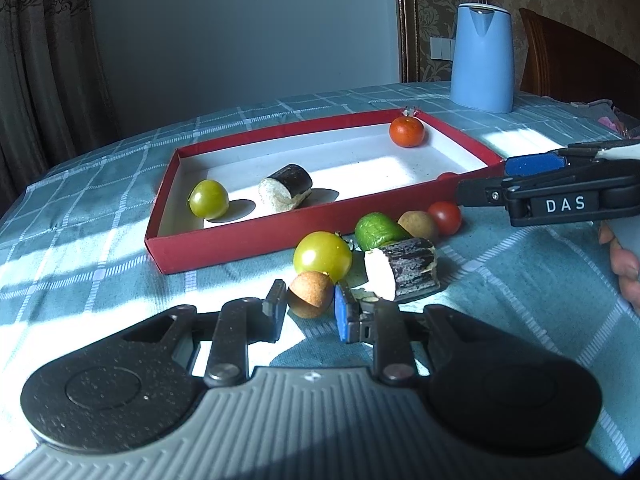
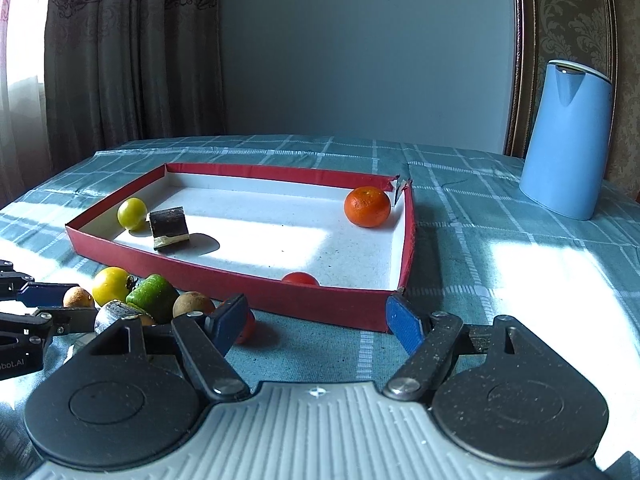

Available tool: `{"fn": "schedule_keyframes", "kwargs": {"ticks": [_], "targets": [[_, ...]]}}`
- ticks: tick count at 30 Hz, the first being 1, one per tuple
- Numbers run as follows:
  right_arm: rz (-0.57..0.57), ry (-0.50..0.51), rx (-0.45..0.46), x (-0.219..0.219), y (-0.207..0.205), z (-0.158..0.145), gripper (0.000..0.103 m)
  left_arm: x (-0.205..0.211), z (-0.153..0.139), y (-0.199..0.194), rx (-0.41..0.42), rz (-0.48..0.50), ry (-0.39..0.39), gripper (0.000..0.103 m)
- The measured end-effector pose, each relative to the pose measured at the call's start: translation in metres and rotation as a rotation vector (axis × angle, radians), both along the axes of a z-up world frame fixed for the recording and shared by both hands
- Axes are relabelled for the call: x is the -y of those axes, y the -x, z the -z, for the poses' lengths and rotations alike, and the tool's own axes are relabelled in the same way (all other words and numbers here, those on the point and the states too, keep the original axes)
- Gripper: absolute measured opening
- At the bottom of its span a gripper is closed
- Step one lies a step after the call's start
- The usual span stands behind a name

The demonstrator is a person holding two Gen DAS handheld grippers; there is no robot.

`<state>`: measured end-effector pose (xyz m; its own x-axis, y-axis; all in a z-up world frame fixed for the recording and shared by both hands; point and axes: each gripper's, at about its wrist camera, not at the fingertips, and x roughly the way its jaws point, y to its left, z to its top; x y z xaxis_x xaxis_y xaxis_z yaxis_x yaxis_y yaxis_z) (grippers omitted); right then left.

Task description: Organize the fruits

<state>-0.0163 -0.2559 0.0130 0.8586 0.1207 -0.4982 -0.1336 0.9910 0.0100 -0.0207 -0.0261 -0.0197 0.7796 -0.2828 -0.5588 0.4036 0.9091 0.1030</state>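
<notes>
A red tray (image 1: 256, 236) with a white floor holds a mandarin (image 1: 407, 131), a green tomato (image 1: 208, 199), a dark cane piece (image 1: 286, 192) and a red tomato (image 2: 300, 279). In front of it lie a yellow tomato (image 1: 322, 254), a green chunk (image 1: 376, 232), a brown fruit (image 1: 418, 224), a red cherry tomato (image 1: 445, 217) and a second cane piece (image 1: 400, 272). My left gripper (image 1: 311, 310) is shut on a small brown round fruit (image 1: 311, 294) on the cloth. My right gripper (image 2: 316, 320) stands open and empty by the tray's near corner, the cherry tomato (image 2: 249, 328) just behind its left finger.
A tall blue kettle (image 1: 482, 58) stands beyond the tray on the checked blue tablecloth (image 1: 100, 208). A wooden chair back (image 1: 568, 64) is at the far right. A person's hand (image 1: 624, 268) shows at the right edge. Curtains hang behind the table.
</notes>
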Motion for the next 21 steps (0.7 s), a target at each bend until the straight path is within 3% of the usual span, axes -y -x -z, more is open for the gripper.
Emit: {"fn": "schedule_keyframes", "kwargs": {"ticks": [3,8,12,14,18,21], "targets": [[-0.034,0.004,-0.010,-0.003,0.002,0.001,0.077,0.001,0.001,0.000,-0.003,0.007,-0.007,0.023],[-0.056,0.072,-0.132,-0.016,-0.016,0.013,0.076,0.001,0.001,0.000,-0.003,0.008,-0.009,0.023],[-0.034,0.064,-0.135,-0.018,-0.022,0.013,0.075,0.002,0.001,0.001,-0.001,0.009,-0.013,0.023],[-0.046,0.056,-0.135,-0.019,-0.023,0.013,0.069,0.002,0.001,0.001,0.000,0.009,-0.015,0.023],[-0.085,0.048,-0.126,-0.022,-0.019,0.013,0.046,0.004,0.002,0.002,0.002,0.010,-0.021,0.023],[-0.106,0.047,-0.123,-0.025,-0.018,0.012,0.038,0.004,0.002,0.001,0.000,0.010,-0.023,0.023]]}}
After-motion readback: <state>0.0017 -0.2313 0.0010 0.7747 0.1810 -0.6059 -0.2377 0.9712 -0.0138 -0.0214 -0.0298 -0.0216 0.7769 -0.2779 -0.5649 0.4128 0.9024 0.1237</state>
